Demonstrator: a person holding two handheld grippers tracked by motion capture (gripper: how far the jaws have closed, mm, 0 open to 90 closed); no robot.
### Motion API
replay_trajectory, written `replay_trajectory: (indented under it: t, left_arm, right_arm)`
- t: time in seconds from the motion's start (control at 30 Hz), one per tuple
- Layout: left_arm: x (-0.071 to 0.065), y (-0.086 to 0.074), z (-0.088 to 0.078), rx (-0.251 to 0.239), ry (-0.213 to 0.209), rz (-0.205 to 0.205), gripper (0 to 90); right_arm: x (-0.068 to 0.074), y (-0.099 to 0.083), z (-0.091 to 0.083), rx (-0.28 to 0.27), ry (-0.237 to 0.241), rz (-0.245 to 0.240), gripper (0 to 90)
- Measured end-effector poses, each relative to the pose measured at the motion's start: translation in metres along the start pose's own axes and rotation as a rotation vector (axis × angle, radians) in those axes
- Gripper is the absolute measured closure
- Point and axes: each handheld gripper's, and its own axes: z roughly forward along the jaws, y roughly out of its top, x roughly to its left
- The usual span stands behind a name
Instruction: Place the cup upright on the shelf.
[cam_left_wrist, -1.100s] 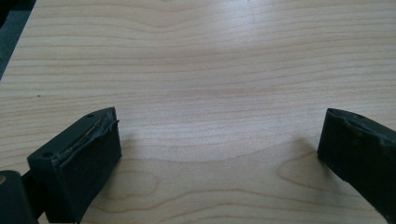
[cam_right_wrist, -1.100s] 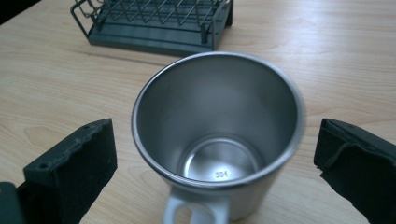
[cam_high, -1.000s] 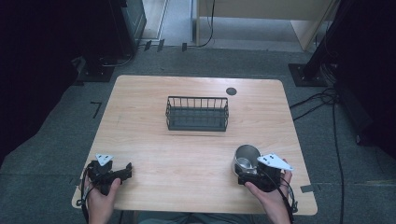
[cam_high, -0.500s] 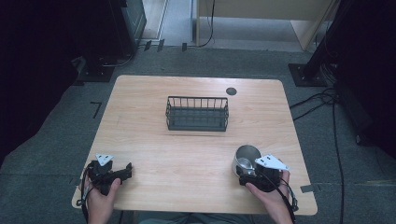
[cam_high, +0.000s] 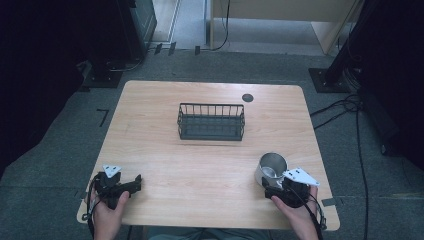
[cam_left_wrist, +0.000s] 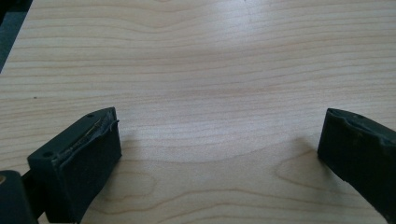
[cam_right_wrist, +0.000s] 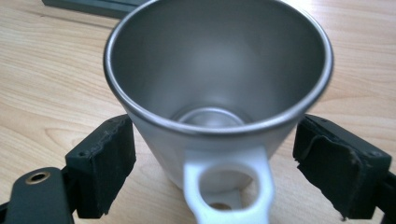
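Now my right hand-held gripper (cam_right_wrist: 215, 163) straddles the steel cup with white handle (cam_right_wrist: 219, 88) on the light wood tabletop (cam_high: 210, 165); jaws apart, not clamped. Left hand-held gripper (cam_left_wrist: 219, 154) rests open. Likely a grasp step; next calls for closing squarely.

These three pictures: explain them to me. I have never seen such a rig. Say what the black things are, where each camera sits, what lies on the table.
A person sits at a wooden table, holding a hand-operated gripper in each hand. The high view looks down from above. There the left gripper rests open over bare wood. The right gripper is at a metal cup. A wire basket stands mid-table.

The other two cameras ride on the grippers. The right one shows the cup between open jaws, its white handle facing the camera; whether they touch it is unclear.
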Motion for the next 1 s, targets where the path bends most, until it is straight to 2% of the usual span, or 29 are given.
replay_trajectory:
  t: [0.07,0.23,0.27,0.33,0.4,0.47,0.57,0.63,0.73,0.77,0.83,0.93,1.0]
  left_arm:
    - [0.0,0.0,0.0,0.0,0.0,0.001,0.0]
    - [0.0,0.0,0.0,0.0,0.0,0.0,0.0]
    - [0.0,0.0,0.0,0.0,0.0,0.0,0.0]
    - [0.0,0.0,0.0,0.0,0.0,0.0,0.0]
    - [0.0,0.0,0.0,0.0,0.0,0.0,0.0]
    - [0.0,0.0,0.0,0.0,0.0,0.0,0.0]
    - [0.0,0.0,0.0,0.0,0.0,0.0,0.0]
    - [0.0,0.0,0.0,0.0,0.0,0.0,0.0]
    - [0.0,0.0,0.0,0.0,0.0,0.0,0.0]
    - [0.0,0.0,0.0,0.0,0.0,0.0,0.0]
    - [0.0,0.0,0.0,0.0,0.0,0.0,0.0]
    - [0.0,0.0,0.0,0.0,0.0,0.0,0.0]
    - [0.0,0.0,0.0,0.0,0.0,0.0,0.0]
  right_arm:
    - [0.001,0.001,0.001,0.001,-0.005,-0.007,12.7]
    - [-0.005,-0.003,-0.001,0.012,0.023,-0.021,18.4]
    - [-0.006,-0.004,-0.002,0.008,0.025,-0.035,26.5]
    - [-0.009,-0.005,-0.006,-0.027,0.037,-0.031,47.8]
    - [-0.011,-0.005,-0.007,-0.038,0.038,-0.018,50.5]
    - [-0.014,-0.005,-0.008,-0.046,0.02,-0.007,52.8]
    - [-0.019,-0.006,-0.008,-0.05,-0.011,0.017,51.4]
    - [-0.022,-0.006,-0.009,-0.052,-0.044,0.024,49.9]
    - [-0.029,-0.008,-0.01,-0.064,-0.126,0.049,50.2]
    - [-0.032,-0.009,-0.01,-0.071,-0.158,0.058,52.3]
    - [-0.036,-0.009,-0.009,-0.073,-0.155,0.076,56.6]
    - [-0.04,-0.01,-0.005,-0.073,-0.165,0.076,66.1]
    - [-0.04,-0.01,-0.002,-0.07,-0.195,0.089,69.8]
